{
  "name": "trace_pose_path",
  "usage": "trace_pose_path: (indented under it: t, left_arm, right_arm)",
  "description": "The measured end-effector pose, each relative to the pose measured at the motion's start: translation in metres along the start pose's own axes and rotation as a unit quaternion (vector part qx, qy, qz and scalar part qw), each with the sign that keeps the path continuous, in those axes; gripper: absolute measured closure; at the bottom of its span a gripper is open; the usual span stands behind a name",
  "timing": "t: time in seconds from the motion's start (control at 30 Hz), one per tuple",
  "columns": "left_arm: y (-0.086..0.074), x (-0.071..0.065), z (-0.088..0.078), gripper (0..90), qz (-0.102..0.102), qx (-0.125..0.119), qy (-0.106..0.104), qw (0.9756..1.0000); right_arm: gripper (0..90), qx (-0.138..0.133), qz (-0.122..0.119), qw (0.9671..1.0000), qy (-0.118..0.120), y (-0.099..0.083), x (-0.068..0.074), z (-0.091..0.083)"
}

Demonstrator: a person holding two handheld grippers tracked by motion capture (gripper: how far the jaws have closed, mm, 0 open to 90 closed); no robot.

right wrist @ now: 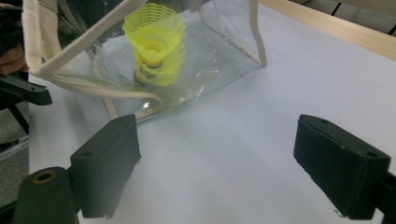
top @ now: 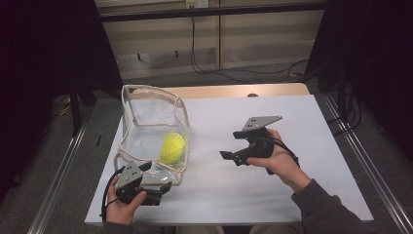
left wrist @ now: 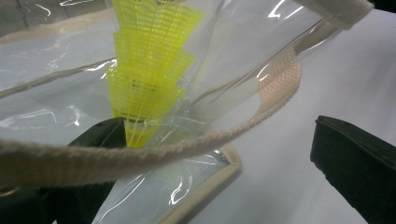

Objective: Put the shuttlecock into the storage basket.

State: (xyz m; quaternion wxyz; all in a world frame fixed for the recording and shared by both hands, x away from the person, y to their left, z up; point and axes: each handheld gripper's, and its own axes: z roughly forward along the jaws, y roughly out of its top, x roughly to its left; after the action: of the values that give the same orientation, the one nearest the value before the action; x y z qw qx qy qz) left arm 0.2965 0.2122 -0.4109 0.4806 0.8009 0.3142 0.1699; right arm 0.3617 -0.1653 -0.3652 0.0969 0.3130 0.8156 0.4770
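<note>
A clear plastic bag [top: 146, 122] with cream trim stands open on the left of the white sheet. A yellow shuttlecock [top: 173, 147] lies inside it against the near right wall. My left gripper [top: 156, 179] sits at the bag's front corner and is open. In the left gripper view the cream strap [left wrist: 187, 144] and the bag's corner cross between its wide jaws, with the shuttlecock [left wrist: 149, 70] just beyond. My right gripper [top: 233, 145] hovers right of the bag and points at it. It [right wrist: 233, 172] is open and holds nothing, with the shuttlecock [right wrist: 154, 42] ahead inside the bag [right wrist: 224, 51].
The white sheet [top: 292, 170] covers a wooden table whose far edge [top: 234, 91] shows at the back. Metal rails [top: 365, 161] run along both sides. Cables [top: 219, 70] lie on the floor behind the table. Bare sheet stretches right of the bag.
</note>
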Motion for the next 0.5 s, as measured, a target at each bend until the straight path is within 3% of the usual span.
trace_pose_path:
  t: [0.5]
  left_arm:
    - [0.0,0.0,0.0,4.1,-0.001,0.0,0.001,1.0]
  right_arm:
    - [13.7,-0.001,0.012,0.9999,-0.004,-0.021,-0.008,-0.009]
